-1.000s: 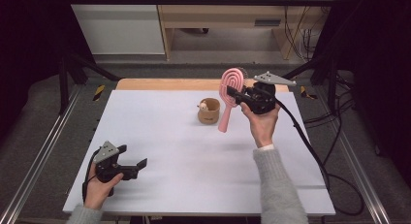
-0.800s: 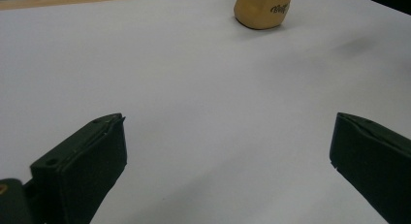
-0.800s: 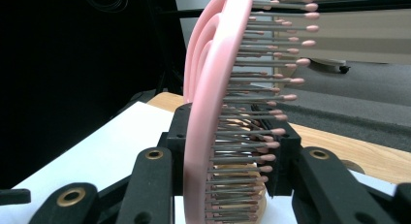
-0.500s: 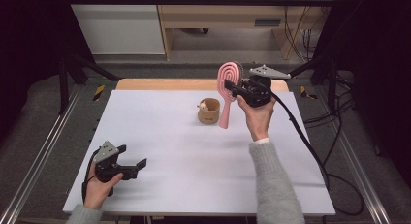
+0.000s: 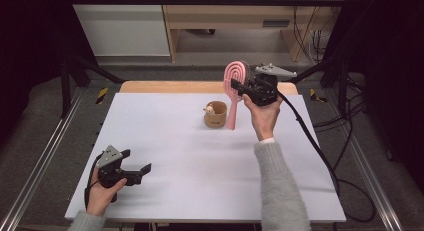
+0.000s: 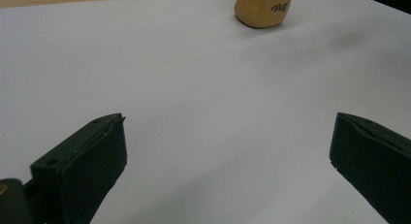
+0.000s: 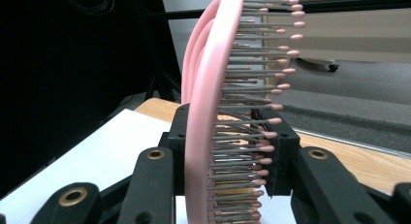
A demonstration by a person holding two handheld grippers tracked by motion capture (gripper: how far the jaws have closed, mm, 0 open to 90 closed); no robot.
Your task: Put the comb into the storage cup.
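Observation:
A pink hairbrush (image 5: 233,103) stands almost upright over the back of the white table (image 5: 190,156), head up and handle end down. My right gripper (image 5: 239,86) is shut on its head, and in the right gripper view the jaws clamp the pink hairbrush (image 7: 208,112) across frame and bristles. Just left of the handle is a tan cup (image 5: 215,114) with a small figure at its rim. I cannot tell if the handle touches the table. My left gripper (image 5: 140,172) rests open at the near left, with nothing between its jaws, facing the tan cup (image 6: 264,8).
A wooden strip (image 5: 170,87) runs along the table's back edge. The right gripper's cable (image 5: 310,136) trails over the table's right side to the floor. Metal rails (image 5: 45,151) flank the table on both sides.
The right hand has lifted the brush a little and turned it more upright beside the cup. The left gripper has not moved.

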